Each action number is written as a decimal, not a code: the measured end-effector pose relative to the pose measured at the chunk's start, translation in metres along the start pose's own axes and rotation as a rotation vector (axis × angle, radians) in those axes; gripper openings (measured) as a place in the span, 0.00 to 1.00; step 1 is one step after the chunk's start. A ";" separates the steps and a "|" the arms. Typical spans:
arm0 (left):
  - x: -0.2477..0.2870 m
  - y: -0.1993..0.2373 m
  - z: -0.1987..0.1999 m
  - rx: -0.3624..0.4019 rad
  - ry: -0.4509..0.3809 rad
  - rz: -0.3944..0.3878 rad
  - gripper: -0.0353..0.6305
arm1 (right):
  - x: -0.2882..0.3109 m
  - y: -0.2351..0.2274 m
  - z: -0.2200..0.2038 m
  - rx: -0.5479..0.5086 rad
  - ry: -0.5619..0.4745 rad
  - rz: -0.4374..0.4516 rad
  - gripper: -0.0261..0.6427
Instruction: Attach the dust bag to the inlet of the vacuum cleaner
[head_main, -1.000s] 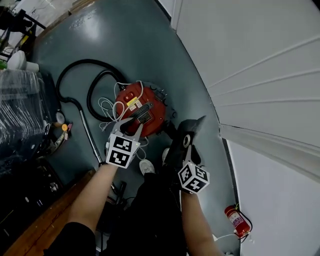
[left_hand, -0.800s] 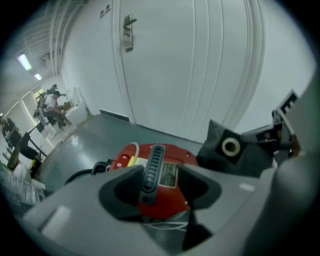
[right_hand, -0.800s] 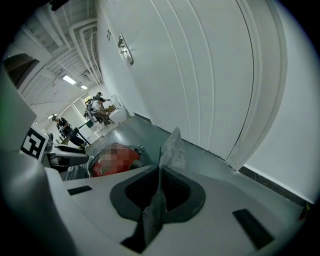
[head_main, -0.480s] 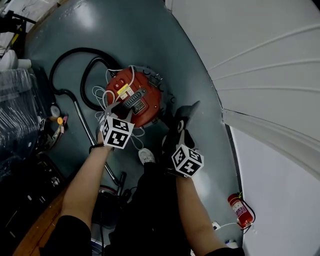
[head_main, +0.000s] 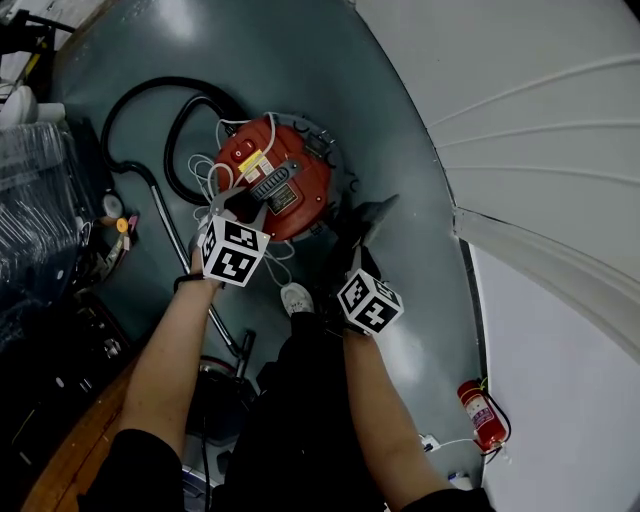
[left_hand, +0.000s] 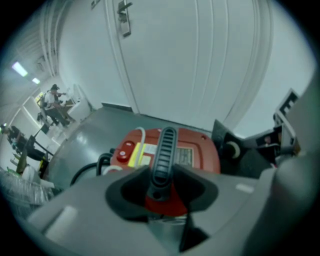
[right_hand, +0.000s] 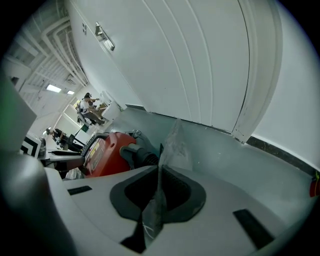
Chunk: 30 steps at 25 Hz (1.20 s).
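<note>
Dust bag (right_hand: 174, 142) pinched in right gripper (right_hand: 159, 186), jaws closed on its edge, bag sticking out ahead. Vacuum cleaner (head_main: 290, 160) on the floor (head_main: 200, 60) just left of it. Left gripper (left_hand: 161, 186) jaws have just been closing on the vacuum's black handle (left_hand: 165, 147), pads touching both sides.

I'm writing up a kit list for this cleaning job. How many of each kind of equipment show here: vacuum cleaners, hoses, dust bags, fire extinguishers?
Vacuum cleaner: 1
Hose: 1
Dust bag: 1
Fire extinguisher: 1
Total: 4
</note>
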<state>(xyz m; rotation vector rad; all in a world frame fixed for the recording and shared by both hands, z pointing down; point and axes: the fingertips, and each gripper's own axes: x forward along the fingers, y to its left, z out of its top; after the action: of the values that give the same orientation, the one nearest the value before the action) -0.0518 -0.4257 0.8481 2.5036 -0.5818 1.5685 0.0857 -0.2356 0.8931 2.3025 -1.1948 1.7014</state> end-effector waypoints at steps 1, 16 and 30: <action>0.000 0.000 0.000 0.000 0.000 -0.001 0.27 | 0.001 0.002 -0.001 0.006 0.006 0.011 0.07; 0.003 0.001 0.000 -0.028 -0.032 -0.046 0.28 | 0.016 0.013 -0.012 0.238 0.053 0.091 0.07; 0.001 0.001 -0.001 -0.037 -0.060 -0.012 0.28 | 0.033 0.044 -0.002 0.374 0.070 0.286 0.05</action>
<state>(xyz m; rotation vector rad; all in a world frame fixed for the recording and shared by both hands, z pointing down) -0.0522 -0.4263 0.8496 2.5297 -0.5971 1.4695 0.0610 -0.2837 0.9039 2.3249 -1.3457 2.2580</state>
